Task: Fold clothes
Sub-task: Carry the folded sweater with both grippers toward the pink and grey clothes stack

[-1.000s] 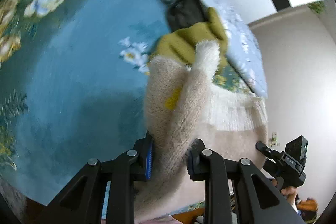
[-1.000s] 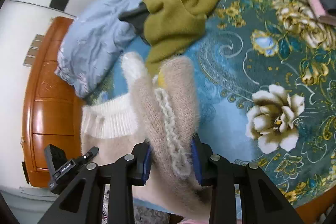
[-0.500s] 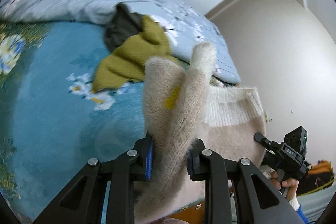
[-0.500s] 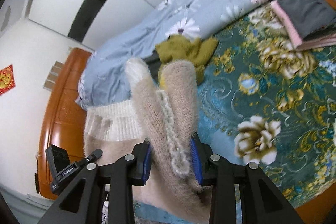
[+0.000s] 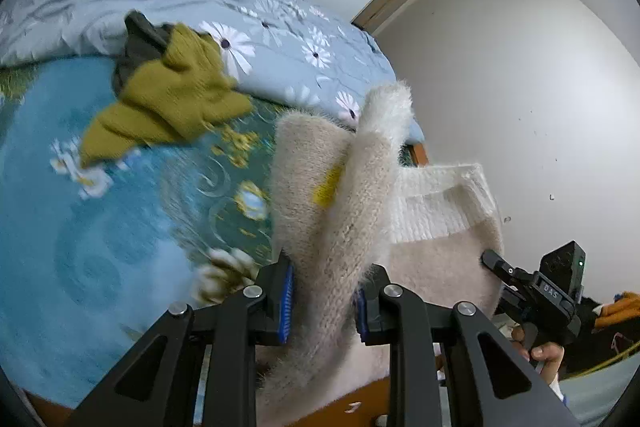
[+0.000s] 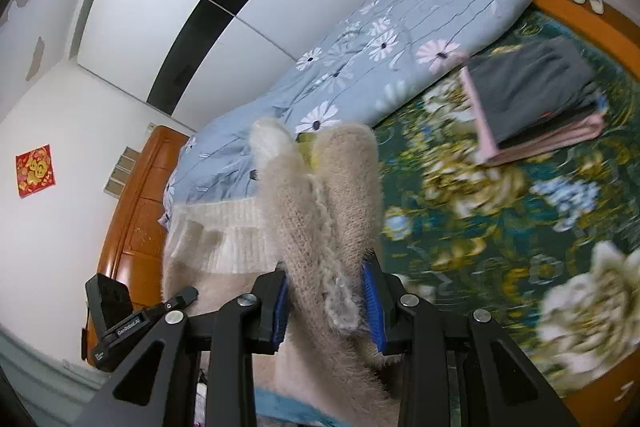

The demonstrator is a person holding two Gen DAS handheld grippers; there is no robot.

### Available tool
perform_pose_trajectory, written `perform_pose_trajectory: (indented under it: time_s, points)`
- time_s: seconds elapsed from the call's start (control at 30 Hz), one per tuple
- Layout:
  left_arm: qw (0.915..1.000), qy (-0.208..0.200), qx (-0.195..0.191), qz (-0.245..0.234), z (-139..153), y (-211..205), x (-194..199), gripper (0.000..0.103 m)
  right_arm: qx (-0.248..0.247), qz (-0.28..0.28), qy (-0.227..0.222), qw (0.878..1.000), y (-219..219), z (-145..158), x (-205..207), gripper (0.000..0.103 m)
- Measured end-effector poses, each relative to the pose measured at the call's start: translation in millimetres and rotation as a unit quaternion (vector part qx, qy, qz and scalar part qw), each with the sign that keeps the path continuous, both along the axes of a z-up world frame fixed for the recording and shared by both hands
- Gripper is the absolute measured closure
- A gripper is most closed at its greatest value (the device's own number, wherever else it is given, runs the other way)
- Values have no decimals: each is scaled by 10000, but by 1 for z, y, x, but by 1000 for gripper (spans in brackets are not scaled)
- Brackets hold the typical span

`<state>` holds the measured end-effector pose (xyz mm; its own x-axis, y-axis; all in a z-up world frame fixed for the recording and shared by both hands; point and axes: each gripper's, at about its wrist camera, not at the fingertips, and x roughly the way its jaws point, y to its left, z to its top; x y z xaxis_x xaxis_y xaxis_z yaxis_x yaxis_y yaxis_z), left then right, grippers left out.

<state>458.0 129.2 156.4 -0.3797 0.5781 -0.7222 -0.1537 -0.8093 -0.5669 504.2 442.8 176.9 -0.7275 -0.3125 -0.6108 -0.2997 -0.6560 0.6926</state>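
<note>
A fuzzy beige sweater (image 5: pixel 340 211) with a white ribbed hem (image 5: pixel 436 203) hangs in the air between both grippers, above the near edge of the bed. My left gripper (image 5: pixel 324 297) is shut on a bunched fold of it. My right gripper (image 6: pixel 326 301) is shut on another fold of the sweater (image 6: pixel 332 203). The right gripper also shows at the right of the left wrist view (image 5: pixel 536 291), and the left gripper at the lower left of the right wrist view (image 6: pixel 132 319). An olive green knit garment (image 5: pixel 168 99) lies on the floral bedspread (image 5: pixel 80 227) over a dark garment (image 5: pixel 138 45).
A light blue daisy-print duvet (image 6: pixel 360 59) is bunched along the far side of the bed. A folded stack of grey and pink clothes (image 6: pixel 536 107) lies on the bedspread at the right. A wooden headboard (image 6: pixel 136 203) stands at the left, white walls around.
Both grippers have lifted and tilted upward with the sweater; the views swung from looking down on the bedspread to looking across the bed toward the walls. The grips are unchanged.
</note>
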Motion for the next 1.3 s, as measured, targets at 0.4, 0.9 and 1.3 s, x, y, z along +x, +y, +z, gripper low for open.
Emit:
perform_pose_trajectory:
  time_s: [0.4, 0.9, 1.3]
  points:
    - [9980, -323, 20, -547, -20, 153, 20, 78, -109, -497, -156, 9986, 123, -4, 92, 69]
    - [9959, -403, 259, -768, -49, 275, -66, 78, 37, -600, -434, 9972, 258, -14, 42, 69]
    - [9949, -703, 167, -700, -85, 372, -211, 78, -134, -553, -794, 9952, 386, -49, -85, 69]
